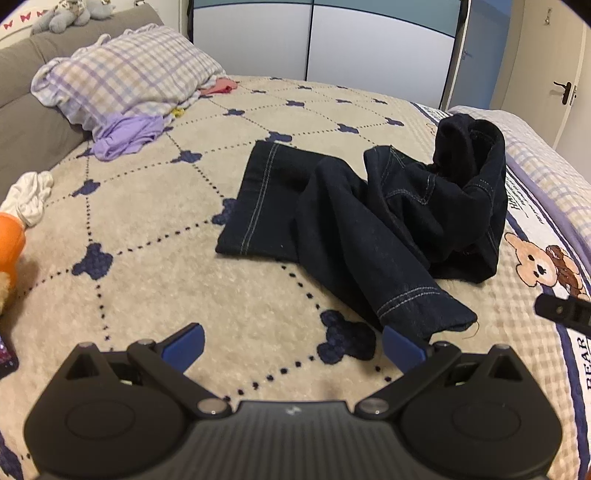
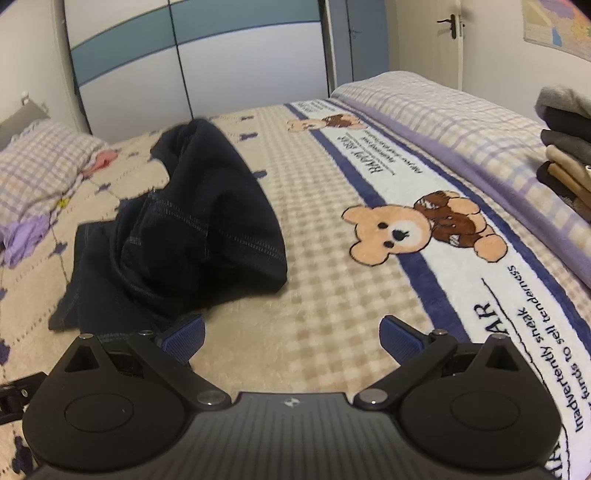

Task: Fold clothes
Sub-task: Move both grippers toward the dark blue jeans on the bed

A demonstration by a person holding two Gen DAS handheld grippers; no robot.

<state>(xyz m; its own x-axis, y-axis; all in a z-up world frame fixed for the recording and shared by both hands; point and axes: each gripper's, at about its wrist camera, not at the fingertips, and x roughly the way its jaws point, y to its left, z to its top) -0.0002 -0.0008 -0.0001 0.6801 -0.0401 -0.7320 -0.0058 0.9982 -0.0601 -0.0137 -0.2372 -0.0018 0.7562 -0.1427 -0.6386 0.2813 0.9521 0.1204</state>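
Dark denim jeans [image 1: 373,218], pale contrast stitching, crumpled mid-bed on fleecy beige bedspread [image 1: 155,280] with bear motifs. Left tongs [image 1: 293,345] spread, empty, near one hem. Right tongs [image 2: 291,338] spread, empty, beside heap.

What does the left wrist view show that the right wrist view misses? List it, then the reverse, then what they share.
Left wrist only: a grey stuffed toy on the headboard, a white garment, an orange object.

Right wrist only: a stack of folded clothes, a wall map.

Both: the crumpled dark jeans, plaid pillow, purple garment, bear blanket, wardrobe; each gripper's jaws open, empty.
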